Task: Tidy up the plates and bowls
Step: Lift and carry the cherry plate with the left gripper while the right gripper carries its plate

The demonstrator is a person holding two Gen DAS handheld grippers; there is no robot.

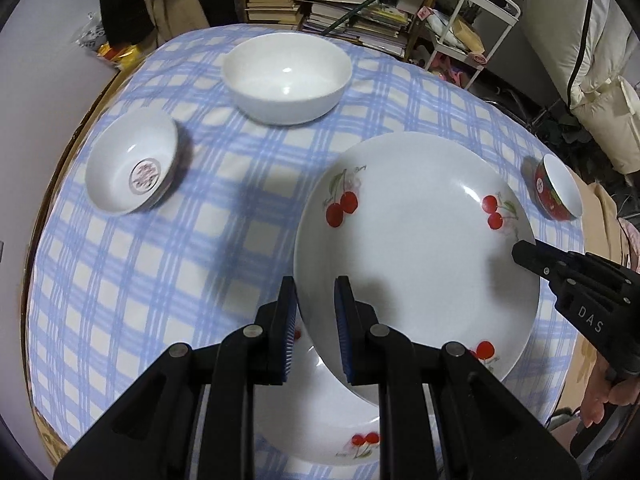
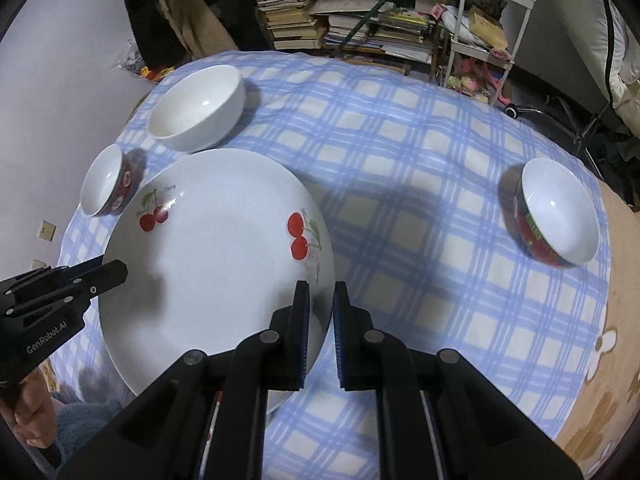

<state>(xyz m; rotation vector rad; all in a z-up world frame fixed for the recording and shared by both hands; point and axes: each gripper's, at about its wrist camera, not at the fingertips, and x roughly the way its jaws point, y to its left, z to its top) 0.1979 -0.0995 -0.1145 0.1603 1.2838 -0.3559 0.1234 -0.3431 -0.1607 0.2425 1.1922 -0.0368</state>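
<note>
Nearest, left gripper (image 1: 316,332) and right gripper (image 2: 321,334) pinching opposite rims of the cherry plate (image 1: 416,240), held over a second cherry plate (image 1: 320,420). Farther off, three small bowls and a white bowl (image 1: 286,80) unstacked; most sorting left.

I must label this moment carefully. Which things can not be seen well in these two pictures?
- Lower cherry plate: left wrist view, mostly covered by the upper cherry plate and the left gripper; the right wrist view does not show it.
- Pattern inside the small bowl: left wrist view, blurred, unreadable.
- Red bowl: its outside design is too distorted in both views.
- Right gripper: its grip on the plate rim is hidden by its own fingers.
</note>
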